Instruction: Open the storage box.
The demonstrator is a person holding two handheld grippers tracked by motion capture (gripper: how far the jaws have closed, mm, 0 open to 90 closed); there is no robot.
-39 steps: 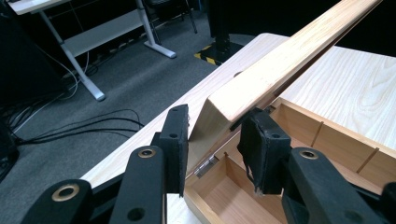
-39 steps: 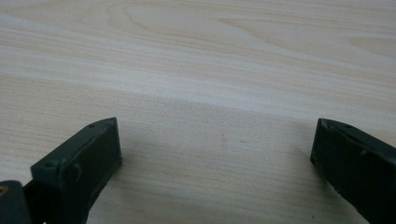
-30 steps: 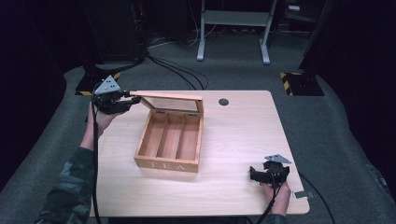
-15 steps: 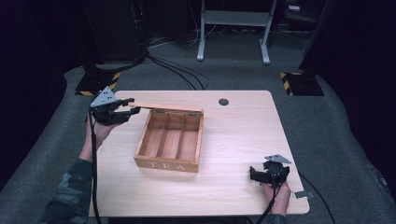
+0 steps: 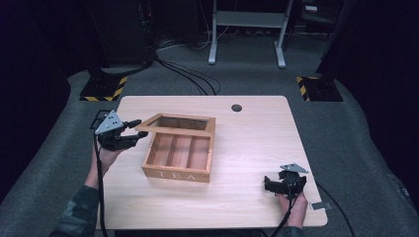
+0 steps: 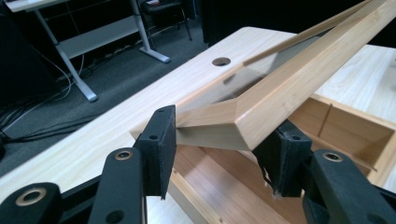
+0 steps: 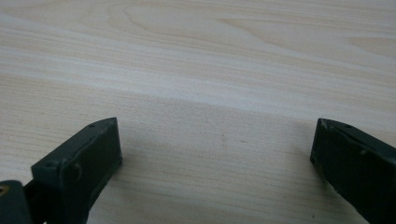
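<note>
Light wooden tea box, black claws

A dark room with grey carpet, black cables, a white desk frame, and hazard-striped bases.
</note>
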